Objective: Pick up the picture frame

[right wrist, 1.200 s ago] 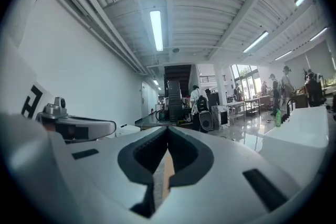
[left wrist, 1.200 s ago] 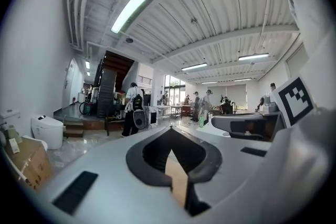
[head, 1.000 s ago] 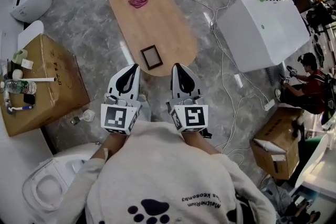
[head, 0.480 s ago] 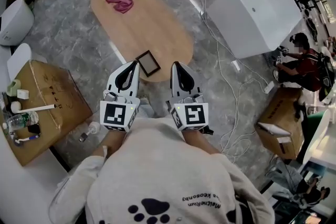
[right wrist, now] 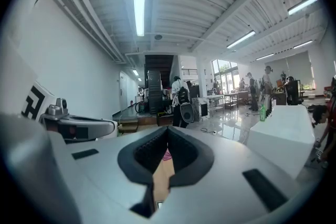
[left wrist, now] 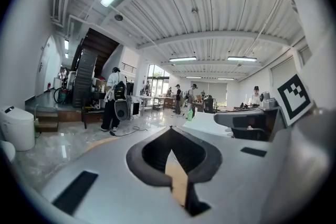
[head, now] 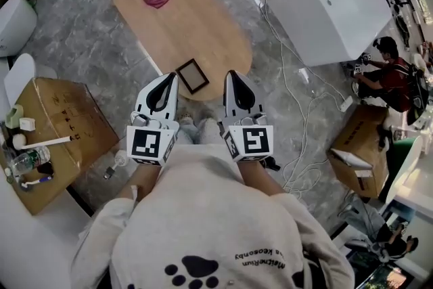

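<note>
Picture frame [head: 192,75] lies at the bench [head: 203,17] edge just ahead, nearer left gripper [head: 169,81] than right gripper [head: 232,78]; all fingers are pressed together, empty.

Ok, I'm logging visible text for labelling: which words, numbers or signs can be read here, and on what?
No text can be quoted.
Sweatshirt: one line of print, upside down, too blurred to read.
Cardboard box at left: dark print, too small to read.
Cubes on the left gripper and right gripper: black-and-white square markers, no words.
</note>
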Demonstrator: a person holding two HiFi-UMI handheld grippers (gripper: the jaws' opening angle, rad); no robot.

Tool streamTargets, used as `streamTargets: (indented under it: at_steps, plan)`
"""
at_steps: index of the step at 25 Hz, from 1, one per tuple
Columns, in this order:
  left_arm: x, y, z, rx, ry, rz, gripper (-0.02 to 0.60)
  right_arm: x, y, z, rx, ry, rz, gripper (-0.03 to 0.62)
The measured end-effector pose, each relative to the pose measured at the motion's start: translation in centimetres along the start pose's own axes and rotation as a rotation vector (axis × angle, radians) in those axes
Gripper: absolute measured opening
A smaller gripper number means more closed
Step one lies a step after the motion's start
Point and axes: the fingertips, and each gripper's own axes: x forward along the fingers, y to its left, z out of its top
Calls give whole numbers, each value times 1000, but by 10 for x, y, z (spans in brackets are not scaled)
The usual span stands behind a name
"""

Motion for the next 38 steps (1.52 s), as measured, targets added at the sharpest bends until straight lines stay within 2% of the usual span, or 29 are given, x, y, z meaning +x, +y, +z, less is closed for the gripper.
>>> streamTargets:
  at_steps: [8, 12, 19, 26, 32, 38]
  plan:
    - [3, 16, -13, -32, 17, 26, 8, 21, 4, -14, -7, 42, 38, 8]
    - [7, 22, -24, -56, 16, 42, 8, 36, 5, -19, -30, 53, 89, 8]
    - [25, 25, -34, -43, 22, 79, 8, 60, -1, -35, -54, 77, 180, 8]
    - [38, 32, -54, -65, 48, 131, 8, 78, -1, -57, -74, 112, 272, 8]
    - [46, 42, -75, -79, 56, 179, 8, 93, -5, -79, -98, 133, 316, 8]
    - [54, 39, -97, -65, 68, 175, 8, 100, -6, -98, -127, 141, 351, 8]
